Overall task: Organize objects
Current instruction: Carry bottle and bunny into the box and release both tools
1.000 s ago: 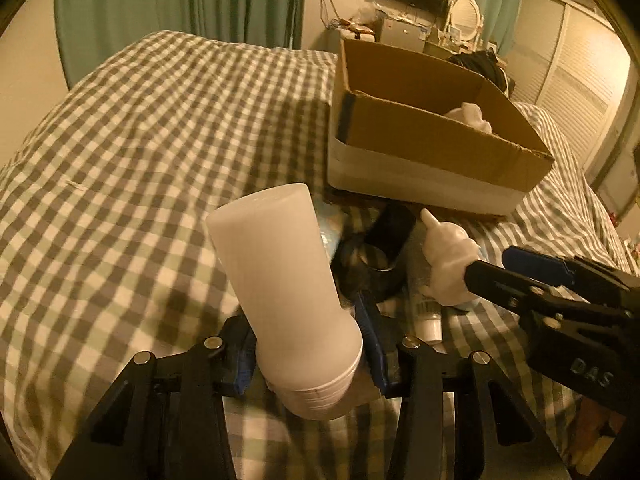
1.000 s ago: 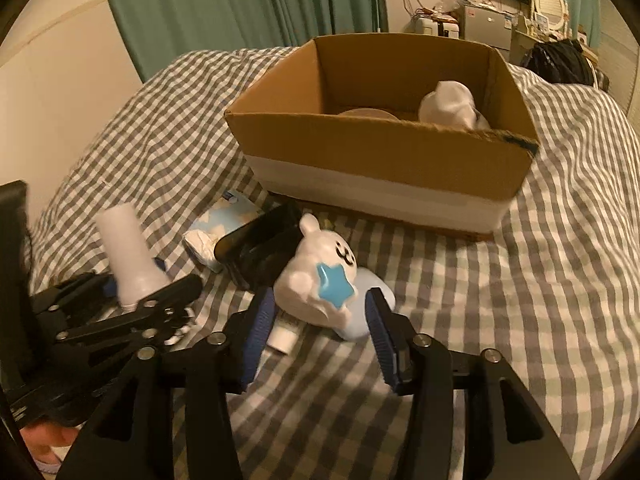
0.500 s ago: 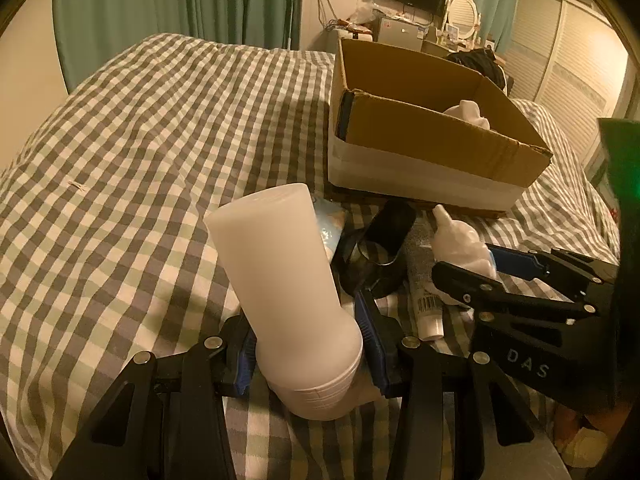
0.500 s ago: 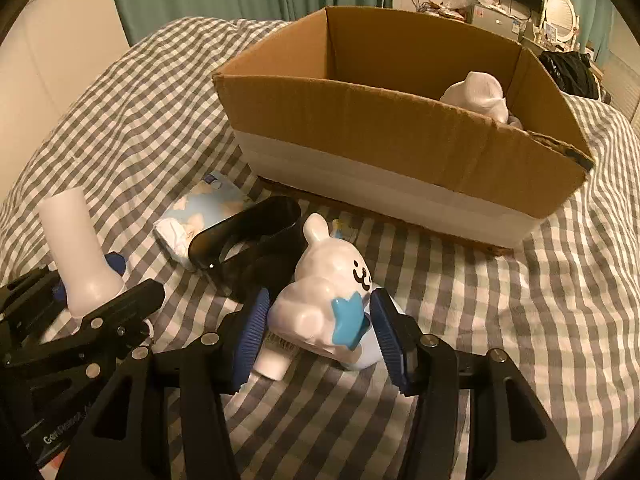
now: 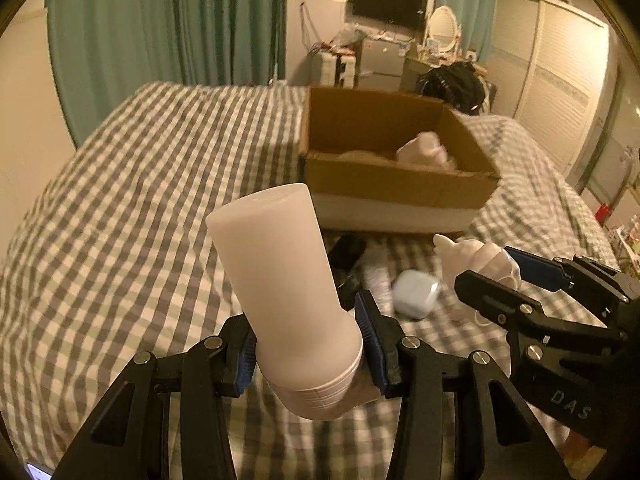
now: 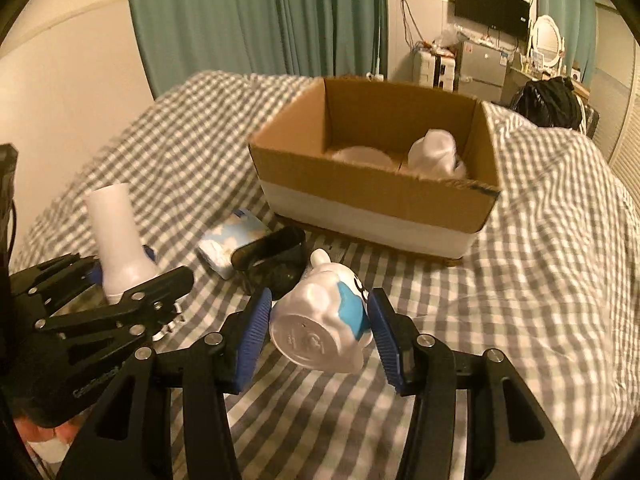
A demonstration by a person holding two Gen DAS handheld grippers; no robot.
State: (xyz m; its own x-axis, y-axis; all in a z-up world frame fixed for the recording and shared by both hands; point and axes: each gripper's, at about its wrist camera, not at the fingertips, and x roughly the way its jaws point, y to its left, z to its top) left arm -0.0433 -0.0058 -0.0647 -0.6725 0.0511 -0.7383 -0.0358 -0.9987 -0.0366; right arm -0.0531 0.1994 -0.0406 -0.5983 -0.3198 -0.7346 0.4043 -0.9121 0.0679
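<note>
Clearly, the left gripper [image 5: 306, 344] clamps a white bottle [image 5: 284, 292]; the right gripper [image 6: 318, 334], partly spread, pinches a white figurine [image 6: 320, 320].

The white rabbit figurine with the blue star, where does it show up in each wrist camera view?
Left wrist view: the rabbit figurine sits at right of centre, clamped in the right gripper, seen from the side.
Right wrist view: it fills the lower centre, between that gripper's blue pads, its round base toward the camera.
Shared landmark: the cardboard box on the checked bedspread, beyond the figurine in both views.
</note>
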